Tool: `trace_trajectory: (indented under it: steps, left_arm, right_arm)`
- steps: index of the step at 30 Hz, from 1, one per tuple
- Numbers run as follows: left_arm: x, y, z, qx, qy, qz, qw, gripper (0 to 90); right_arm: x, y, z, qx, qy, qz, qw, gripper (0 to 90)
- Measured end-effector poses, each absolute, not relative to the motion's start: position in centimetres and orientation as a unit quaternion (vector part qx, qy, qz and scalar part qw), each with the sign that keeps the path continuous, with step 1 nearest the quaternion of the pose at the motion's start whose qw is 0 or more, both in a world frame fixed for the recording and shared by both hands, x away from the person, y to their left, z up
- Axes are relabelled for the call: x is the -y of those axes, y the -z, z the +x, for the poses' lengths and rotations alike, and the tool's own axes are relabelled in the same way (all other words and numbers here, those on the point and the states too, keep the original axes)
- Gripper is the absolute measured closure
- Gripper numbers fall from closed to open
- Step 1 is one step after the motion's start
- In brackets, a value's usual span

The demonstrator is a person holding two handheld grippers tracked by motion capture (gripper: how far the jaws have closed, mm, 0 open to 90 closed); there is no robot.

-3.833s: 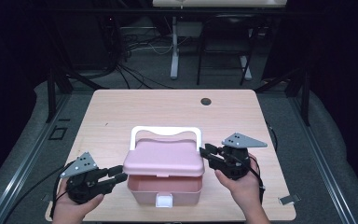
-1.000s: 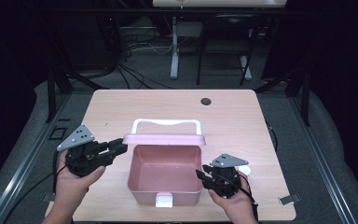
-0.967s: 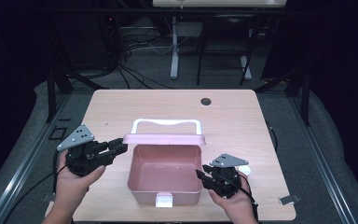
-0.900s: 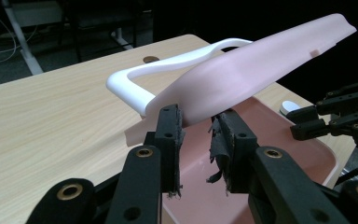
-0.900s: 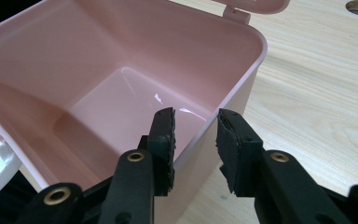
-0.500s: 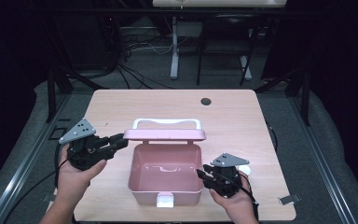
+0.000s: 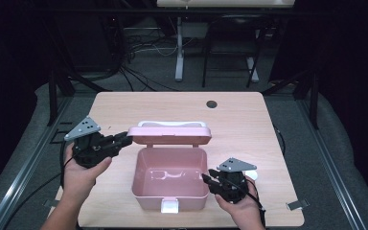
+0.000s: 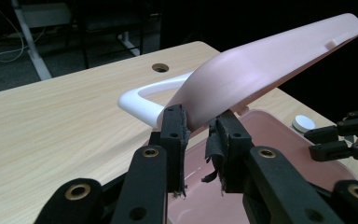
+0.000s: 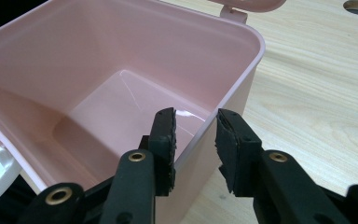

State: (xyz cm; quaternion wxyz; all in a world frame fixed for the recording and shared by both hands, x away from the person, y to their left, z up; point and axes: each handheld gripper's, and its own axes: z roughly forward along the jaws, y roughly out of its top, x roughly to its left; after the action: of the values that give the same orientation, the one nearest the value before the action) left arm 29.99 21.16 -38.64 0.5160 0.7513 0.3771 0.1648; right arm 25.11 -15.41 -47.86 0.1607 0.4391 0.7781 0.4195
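1. The pink box (image 7: pixel 170 199) sits open in the middle of the surface (image 7: pixel 239 120), with its white latch (image 7: pixel 171 206) at the 6 o'clock side. The inside looks empty.
2. The lid (image 7: pixel 170 135) is hinged on the box's 12 o'clock edge and stands half up, tilted. Its long axis runs 9 to 3. The white handle (image 7: pixel 172 123) lies behind it toward 12.
3. The left tool (image 7: pixel 124 139) is at the lid's 9 o'clock end, so the lid lies at 3 o'clock from it. In the left gripper view the left tool (image 8: pixel 198 135) pinches the lid's (image 8: pixel 261 70) corner edge. Its jaws have just been closing with that edge between them.
4. The right tool (image 7: pixel 206 179) is at the box's 3 o'clock wall, near the front corner. In the right gripper view the right tool (image 9: pixel 196 135) is spread astride that wall (image 9: pixel 223 93): one pad is inside and the outer pad stands apart from the wall. It is not clamped.
5. Key relation: the left hand alone has the lid, and the hinge line runs 9 to 3 just beside its grip. Judgement: any lid swing goes toward 6 or 12 about that line, while the right tool only braces the box.
6. Risk, as a judgement: with such an off-centre corner grip the lid may twist or slip.
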Motion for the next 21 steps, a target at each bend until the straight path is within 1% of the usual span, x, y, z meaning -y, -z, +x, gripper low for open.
trace_trajectory:
  steps: [21]
  left_arm:
    - [-20.9, 40.2, 31.6, -0.389, -0.168, 0.742, 0.52, 77.3]
  right_arm:
    - [15.5, 48.0, 25.3, -0.775, -0.424, 0.441, 0.157, 67.0]
